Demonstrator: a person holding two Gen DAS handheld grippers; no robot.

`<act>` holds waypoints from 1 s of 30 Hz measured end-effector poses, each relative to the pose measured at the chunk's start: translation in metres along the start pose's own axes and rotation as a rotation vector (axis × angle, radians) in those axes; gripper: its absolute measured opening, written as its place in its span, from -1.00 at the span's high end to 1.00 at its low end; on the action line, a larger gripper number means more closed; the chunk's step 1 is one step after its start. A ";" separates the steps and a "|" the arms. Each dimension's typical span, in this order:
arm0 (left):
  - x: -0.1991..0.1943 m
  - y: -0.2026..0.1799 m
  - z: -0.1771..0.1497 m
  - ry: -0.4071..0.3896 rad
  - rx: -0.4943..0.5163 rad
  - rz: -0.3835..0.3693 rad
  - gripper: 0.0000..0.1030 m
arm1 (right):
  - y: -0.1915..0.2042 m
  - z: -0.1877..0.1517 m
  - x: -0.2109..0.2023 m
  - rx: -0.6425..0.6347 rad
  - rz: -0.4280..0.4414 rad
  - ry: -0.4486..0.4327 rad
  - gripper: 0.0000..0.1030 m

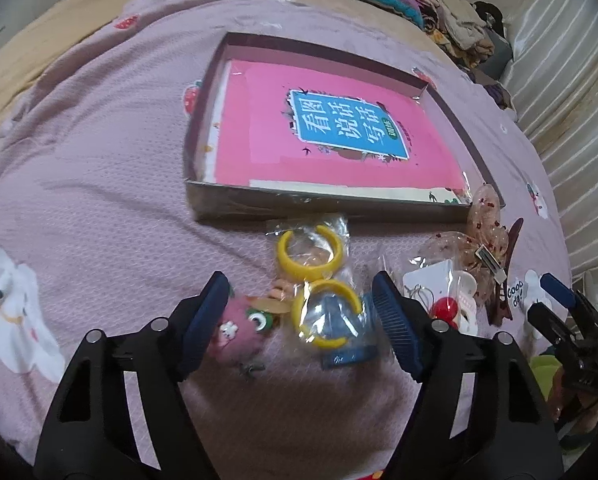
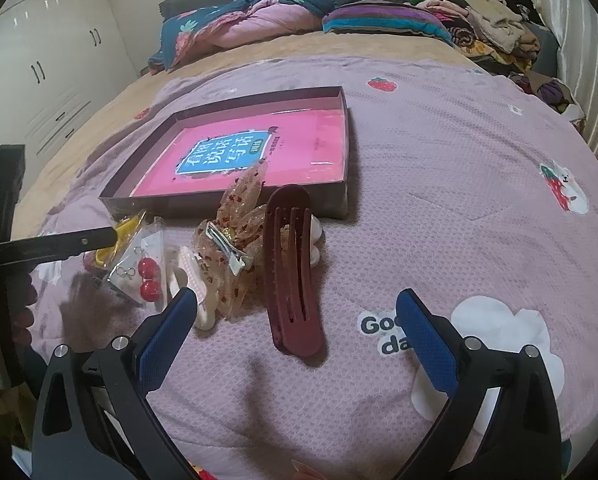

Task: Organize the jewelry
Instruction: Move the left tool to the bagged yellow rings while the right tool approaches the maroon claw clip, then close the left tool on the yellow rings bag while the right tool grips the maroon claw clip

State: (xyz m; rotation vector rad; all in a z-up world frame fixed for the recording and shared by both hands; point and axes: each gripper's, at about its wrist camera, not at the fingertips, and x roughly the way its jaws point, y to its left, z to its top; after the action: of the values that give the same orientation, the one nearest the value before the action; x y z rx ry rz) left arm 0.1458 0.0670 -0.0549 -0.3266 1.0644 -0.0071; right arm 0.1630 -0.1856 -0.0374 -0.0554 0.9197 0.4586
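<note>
Your left tongs (image 1: 299, 320) stand part-open, holding nothing — the bagged yellow hoop earrings (image 1: 325, 312) lie on the bed between the pads, their bag running away toward the shallow box (image 1: 331, 206). It holds only a pink book (image 1: 339, 132). Right tongs (image 2: 299, 336) gape empty over the maroon hair clip (image 2: 291, 272).

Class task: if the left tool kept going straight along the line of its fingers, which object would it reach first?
Probably the yellow plastic ring in a clear bag, lying between the left tool's open fingers; depth is uncertain.
</note>
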 end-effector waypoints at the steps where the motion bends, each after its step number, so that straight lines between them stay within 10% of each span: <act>1: 0.002 -0.001 0.001 0.005 0.000 -0.015 -0.26 | -0.001 0.000 0.002 0.000 0.008 0.003 -0.92; 11: 0.021 -0.004 0.009 0.035 -0.012 -0.054 0.30 | -0.007 0.002 0.029 0.009 0.032 0.072 -0.50; 24: 0.003 0.012 0.005 0.002 -0.041 -0.078 0.37 | -0.004 0.002 0.046 -0.013 0.080 0.092 0.36; 30: -0.010 0.012 0.005 -0.034 -0.031 -0.062 0.37 | -0.012 0.002 0.033 0.001 0.066 0.044 0.41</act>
State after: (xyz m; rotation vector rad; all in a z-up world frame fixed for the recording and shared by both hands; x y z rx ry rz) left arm 0.1439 0.0816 -0.0473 -0.3858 1.0215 -0.0404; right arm 0.1868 -0.1839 -0.0637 -0.0347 0.9667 0.5195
